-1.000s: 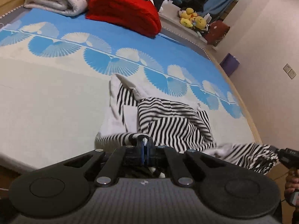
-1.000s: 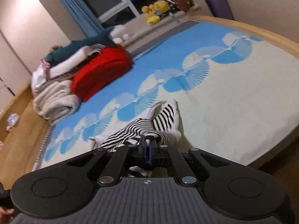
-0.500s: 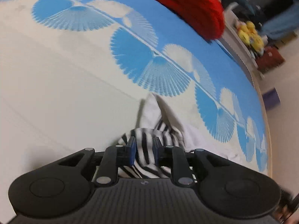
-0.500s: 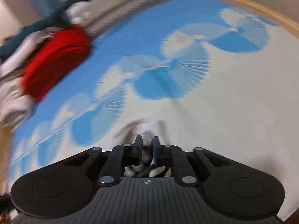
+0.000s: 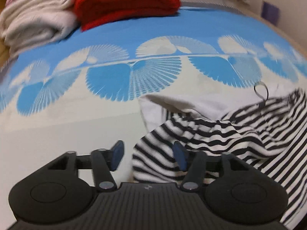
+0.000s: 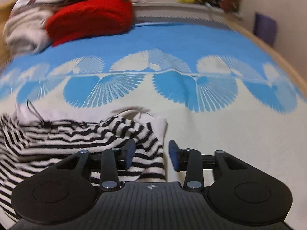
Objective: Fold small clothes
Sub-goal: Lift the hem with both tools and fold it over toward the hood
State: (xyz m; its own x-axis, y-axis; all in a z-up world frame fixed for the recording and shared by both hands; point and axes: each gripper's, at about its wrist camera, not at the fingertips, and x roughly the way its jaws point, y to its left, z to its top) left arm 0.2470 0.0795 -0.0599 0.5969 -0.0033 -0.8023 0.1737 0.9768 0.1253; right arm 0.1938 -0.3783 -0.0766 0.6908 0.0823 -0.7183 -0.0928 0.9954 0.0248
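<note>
Both hand-held grippers are letting go: the left gripper [image 5: 148, 156] has its blue-padded jaws opening, standing well apart, with a striped corner of the garment lying between them, nearer the right-hand pad, and neither pad appearing to press on it; the right gripper [image 6: 151, 154] is likewise opening, its left-hand pad resting against a fold of cloth and its other pad over bare cover, so nothing is clamped there either.

The small black-and-white striped knit garment with plain white parts [image 5: 220, 134] lies crumpled on the cream and blue fan-patterned bed cover [image 5: 76, 124], spread between the two grippers, one end at each; a thin dark loop, perhaps a hanging cord, sticks up from its far edge. At the far end of the bed sit a folded red blanket [image 5: 124, 2] and a pile of off-white bedding [image 5: 36, 21], well apart from the work.

By my reading the step in hand is the release after laying the garment down on the bed; it is down but not flat, with bunched folds and a white part turned out, so the folding proper looks barely begun. The next move probably calls for drawing both grippers clear, then taking fresh holds on two edges or corners to spread the cloth smooth before folding; blur hides the finer creases.
</note>
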